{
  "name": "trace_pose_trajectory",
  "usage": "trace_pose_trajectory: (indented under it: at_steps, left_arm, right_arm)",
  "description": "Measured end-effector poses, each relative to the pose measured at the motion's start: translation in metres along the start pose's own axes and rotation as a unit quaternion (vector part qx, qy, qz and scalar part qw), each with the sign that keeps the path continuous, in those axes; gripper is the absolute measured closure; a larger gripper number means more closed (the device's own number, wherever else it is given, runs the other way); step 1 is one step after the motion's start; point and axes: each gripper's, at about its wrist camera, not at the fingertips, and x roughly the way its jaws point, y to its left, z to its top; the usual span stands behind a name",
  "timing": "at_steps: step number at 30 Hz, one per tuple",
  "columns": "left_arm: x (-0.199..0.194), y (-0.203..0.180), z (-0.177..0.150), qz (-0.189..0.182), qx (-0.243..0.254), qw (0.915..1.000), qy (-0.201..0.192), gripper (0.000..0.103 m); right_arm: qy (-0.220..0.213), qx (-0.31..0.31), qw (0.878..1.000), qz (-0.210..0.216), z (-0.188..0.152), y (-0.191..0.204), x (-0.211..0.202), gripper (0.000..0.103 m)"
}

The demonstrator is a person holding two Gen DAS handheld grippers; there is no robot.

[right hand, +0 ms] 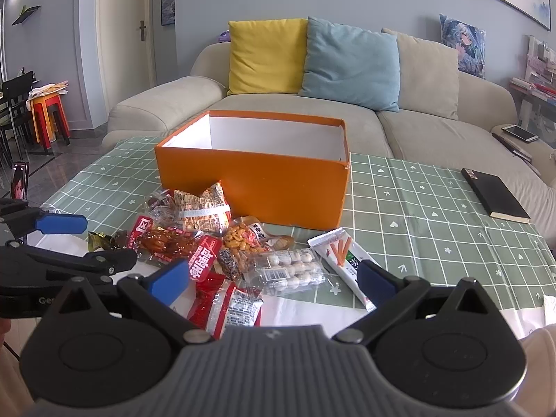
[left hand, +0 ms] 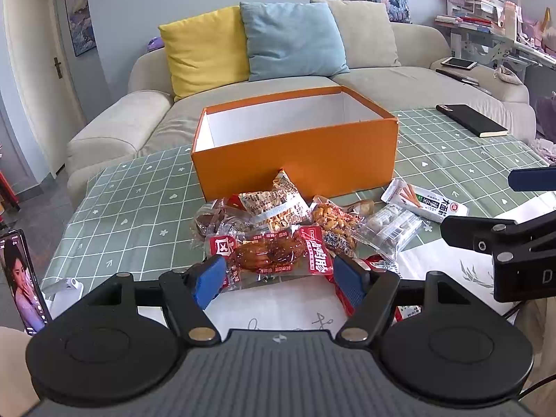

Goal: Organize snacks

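snacks (left hand: 278, 229) in crinkly, slippery plastic packets lie heaped at centre frame on the bench (left hand: 114, 205), just before the empty orange box (left hand: 295, 149), with left tongs (left hand: 279, 276) and right tongs (right hand: 272, 278) both spread, gripping nothing; a shallow pinch could let glossy film slide free.
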Motion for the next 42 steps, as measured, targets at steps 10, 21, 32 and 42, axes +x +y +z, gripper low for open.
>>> trace_pose_trajectory:
  at_steps: [10,21,32,42]
  left_arm:
    - [-0.0011,0.0007,0.0046,-0.006,-0.006,1.0,-0.002,0.02]
    - [-0.0005,0.0006,0.0054,-0.008,-0.004,1.0,-0.003,0.02]
    - [-0.0003,0.0002,0.0053,-0.008,-0.006,1.0,-0.002,0.02]
    - [0.001,0.0,0.0026,-0.008,-0.008,0.9999,0.002,0.02]
  right_arm:
    - [0.003,0.007,1.0,-0.005,-0.0037,-0.005,0.0026,0.003]
    - [0.007,0.007,1.0,-0.007,-0.0011,-0.0024,0.0028,0.003]
    - [0.01,0.01,1.0,-0.008,-0.0004,-0.003,0.0029,0.003]
    - [0.011,0.011,1.0,-0.008,-0.0001,-0.0034,0.0031,0.004]
